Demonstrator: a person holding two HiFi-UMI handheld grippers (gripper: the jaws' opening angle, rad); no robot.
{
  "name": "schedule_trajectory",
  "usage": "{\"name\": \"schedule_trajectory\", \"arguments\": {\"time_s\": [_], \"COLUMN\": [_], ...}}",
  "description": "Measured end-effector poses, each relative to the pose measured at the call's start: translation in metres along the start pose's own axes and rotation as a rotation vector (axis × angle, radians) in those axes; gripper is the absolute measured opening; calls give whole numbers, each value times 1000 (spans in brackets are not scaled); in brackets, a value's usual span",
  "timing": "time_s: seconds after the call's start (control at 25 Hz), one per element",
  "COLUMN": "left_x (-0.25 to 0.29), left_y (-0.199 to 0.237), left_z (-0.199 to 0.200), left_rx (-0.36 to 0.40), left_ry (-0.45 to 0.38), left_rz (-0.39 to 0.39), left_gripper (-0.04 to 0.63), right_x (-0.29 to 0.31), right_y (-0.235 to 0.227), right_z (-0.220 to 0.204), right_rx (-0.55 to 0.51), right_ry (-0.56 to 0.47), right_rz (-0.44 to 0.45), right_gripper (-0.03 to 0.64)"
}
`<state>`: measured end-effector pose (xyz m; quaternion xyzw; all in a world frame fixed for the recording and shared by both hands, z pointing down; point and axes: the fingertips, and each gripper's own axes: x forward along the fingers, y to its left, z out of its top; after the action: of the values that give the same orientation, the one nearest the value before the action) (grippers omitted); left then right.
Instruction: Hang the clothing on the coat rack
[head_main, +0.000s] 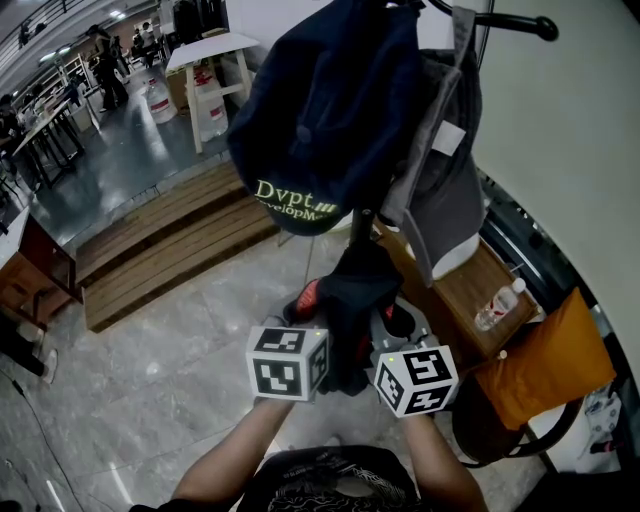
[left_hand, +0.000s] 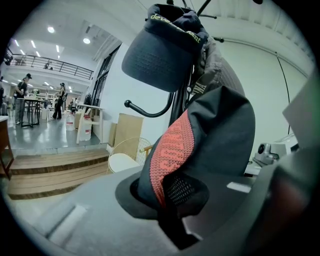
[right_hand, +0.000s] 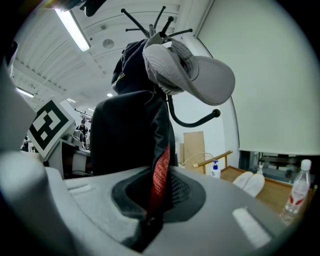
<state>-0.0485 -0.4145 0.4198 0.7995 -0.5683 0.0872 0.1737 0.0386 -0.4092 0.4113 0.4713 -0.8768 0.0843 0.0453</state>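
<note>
left gripper (left_hand: 170, 227) and right gripper (right_hand: 149, 222) are each clamped on the black garment (head_main: 352, 295) with a red mesh strip, held side by side just below the rack (head_main: 515, 20), where a navy cap (head_main: 320, 110) and grey cap (head_main: 445, 170) hang

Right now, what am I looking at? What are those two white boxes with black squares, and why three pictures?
A person holds two hand grabbers, like big tongs; the white boxes with black squares are parts of them. One picture comes from a camera on the person's head, looking down. The other two come from cameras riding on the left gripper and the right gripper. Both are pinched shut on one black cloth garment with a red mesh strip. Ahead stands a black metal coat rack, where a dark blue cap with green letters and a grey cap already hang. A clear plastic bottle stands on a brown wooden table nearby.
</note>
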Motion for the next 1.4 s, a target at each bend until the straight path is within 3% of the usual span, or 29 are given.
{"name": "schedule_trajectory", "arguments": {"time_s": [1.4], "left_x": [7], "left_y": [-1], "left_z": [-23], "left_rx": [31], "left_ry": [45], "left_rz": [-15], "left_gripper": [24], "right_x": [4], "right_y": [7], "right_z": [-32], "right_rx": [-15], "right_ry": [56], "right_rz": [0], "right_gripper": [23]}}
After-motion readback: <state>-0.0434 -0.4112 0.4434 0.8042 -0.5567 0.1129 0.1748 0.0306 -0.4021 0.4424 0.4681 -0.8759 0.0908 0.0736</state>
